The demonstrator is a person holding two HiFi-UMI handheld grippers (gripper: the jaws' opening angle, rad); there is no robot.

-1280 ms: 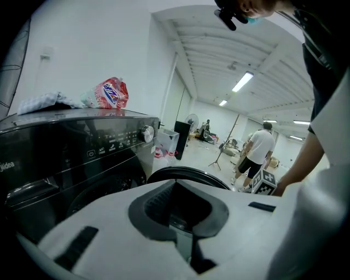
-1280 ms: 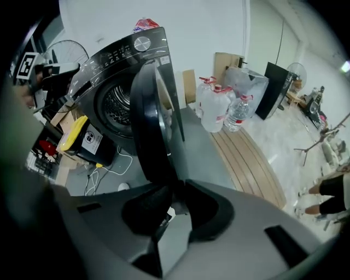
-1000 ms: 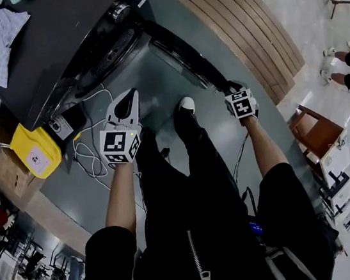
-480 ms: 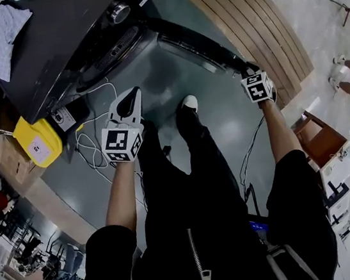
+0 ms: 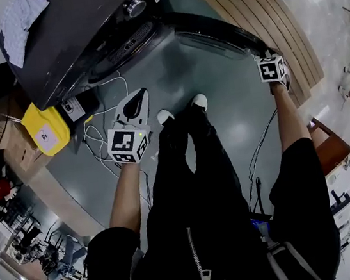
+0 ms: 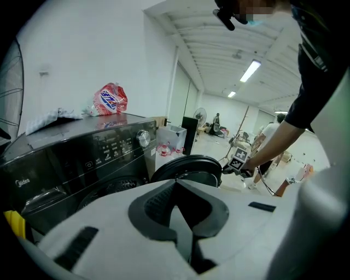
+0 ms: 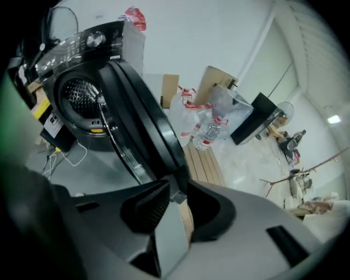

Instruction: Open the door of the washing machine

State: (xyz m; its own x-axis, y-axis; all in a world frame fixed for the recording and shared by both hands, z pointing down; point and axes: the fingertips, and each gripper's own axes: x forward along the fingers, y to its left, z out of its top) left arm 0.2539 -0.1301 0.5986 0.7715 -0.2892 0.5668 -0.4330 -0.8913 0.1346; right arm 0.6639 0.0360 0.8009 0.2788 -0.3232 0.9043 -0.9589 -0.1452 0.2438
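A black front-loading washing machine (image 5: 81, 26) stands at the top left of the head view. Its round door (image 5: 211, 30) is swung far open, and the drum (image 7: 79, 98) shows behind the door (image 7: 136, 109). My right gripper (image 5: 262, 51) is at the door's free edge. In the right gripper view the rim sits between the tips of this gripper (image 7: 178, 191); its jaws have just been opening a little, and the pads still touch the rim. My left gripper (image 5: 137, 99) hangs shut and empty in front of the machine (image 6: 82, 158), with its tips (image 6: 175, 183) together.
A yellow box (image 5: 44, 132) and loose white cables (image 5: 97, 140) lie on the floor by the machine. A slatted wooden platform (image 5: 280, 18) with water bottles (image 7: 205, 136) is behind the door. The person's shoes (image 5: 180, 111) stand between the grippers. A cloth (image 5: 22, 18) lies on the machine's top.
My right gripper has travelled up and to the right in the head view with the door's edge, and the door has swung wider open. The left gripper has stayed put.
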